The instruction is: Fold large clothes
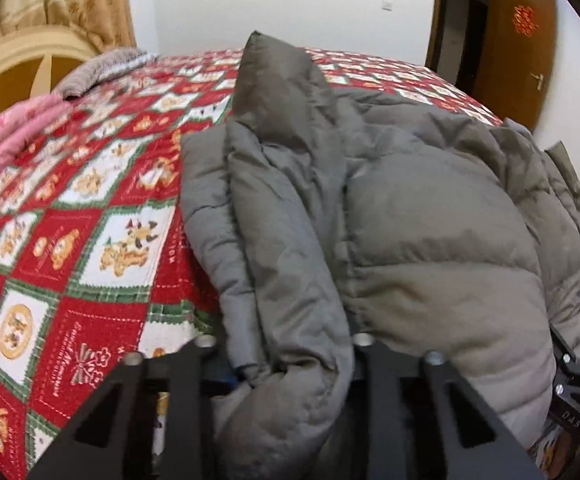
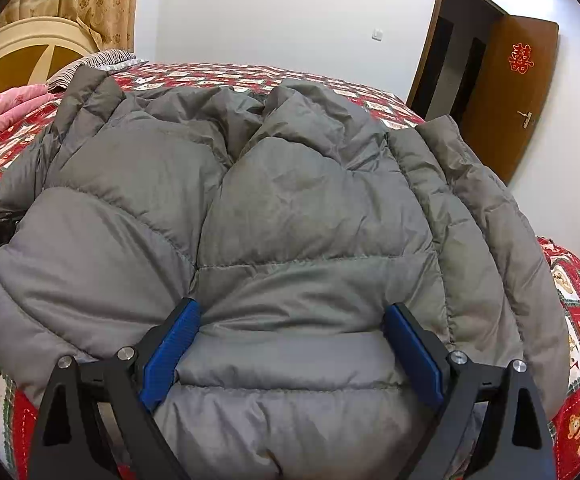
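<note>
Garment: grey down jacket, bunched on the bed, covering most of the quilt's near side.
Bedding: red-and-white teddy-bear quilt; pink blanket and striped pillow at the headboard end.
Left gripper: jaws narrow, clamped on a thick fold of the jacket's edge; the fabric bulges out between the black fingers and hides the pads.
Right gripper: jaws wide, blue pads straddling a quilted panel at the jacket's near hem; the pads lie against the fabric without pinching it.
Room: brown door ajar at right; curtain at left.
</note>
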Demonstrator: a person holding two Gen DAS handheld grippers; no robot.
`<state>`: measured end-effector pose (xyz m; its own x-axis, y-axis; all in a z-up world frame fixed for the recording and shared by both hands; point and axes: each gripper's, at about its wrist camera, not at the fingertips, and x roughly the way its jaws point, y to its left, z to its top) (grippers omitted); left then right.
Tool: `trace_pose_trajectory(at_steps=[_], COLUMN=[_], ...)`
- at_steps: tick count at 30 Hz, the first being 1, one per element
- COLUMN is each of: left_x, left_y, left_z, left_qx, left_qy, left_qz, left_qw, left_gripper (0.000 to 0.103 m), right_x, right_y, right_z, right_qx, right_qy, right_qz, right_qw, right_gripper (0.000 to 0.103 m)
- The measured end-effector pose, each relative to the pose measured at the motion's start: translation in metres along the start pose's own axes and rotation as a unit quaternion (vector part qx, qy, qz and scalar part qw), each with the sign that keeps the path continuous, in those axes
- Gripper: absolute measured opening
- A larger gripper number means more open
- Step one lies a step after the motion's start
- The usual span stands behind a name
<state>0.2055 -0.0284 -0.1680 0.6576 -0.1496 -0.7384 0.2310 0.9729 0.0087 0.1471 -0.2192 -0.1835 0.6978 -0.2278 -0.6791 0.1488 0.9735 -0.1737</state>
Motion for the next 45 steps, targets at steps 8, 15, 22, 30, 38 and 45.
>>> trace_pose_trajectory(at_steps=[8,15,22,30,38,45], left_x=[-0.029,-0.083,-0.122,-0.153,-0.143,-0.110], left_y=[0.025,0.082,0.075,-0.024,-0.133,-0.207], left_z=[0.002,0.013,0.028,0.056,0.061,0.032], left_qx=[-0.019,-0.037,0.021,0.123,0.207,0.269], left_qy=[-0.026,-0.067,-0.109,-0.179,-0.189,-0.167], left_qz=[0.018,0.059,0.103,0.084,0.037,0.028], left_qw=[0.9993,0.9953,0.9885,0.9725,0.9593,0.9481], left_gripper=[0.011,0.010,0.010,0.010,0.010,0.010], right_x=[-0.001,-0.009,-0.027,-0.041,-0.024,-0.030], right_y=[0.015,0.084,0.075,-0.067,-0.164,-0.227], right_z=[-0.002,0.005,0.014,0.014,-0.002,-0.029], right_qx=[-0.019,-0.068,-0.060,0.014,0.072,0.129], right_qy=[-0.002,-0.017,0.015,0.006,0.036,0.040], right_qz=[-0.004,0.041,0.122,0.041,-0.049,-0.082], right_qw=[1.000,0.997,0.991,0.999,0.996,0.987], right_gripper=[0.093,0.093,0.093,0.093,0.093,0.093])
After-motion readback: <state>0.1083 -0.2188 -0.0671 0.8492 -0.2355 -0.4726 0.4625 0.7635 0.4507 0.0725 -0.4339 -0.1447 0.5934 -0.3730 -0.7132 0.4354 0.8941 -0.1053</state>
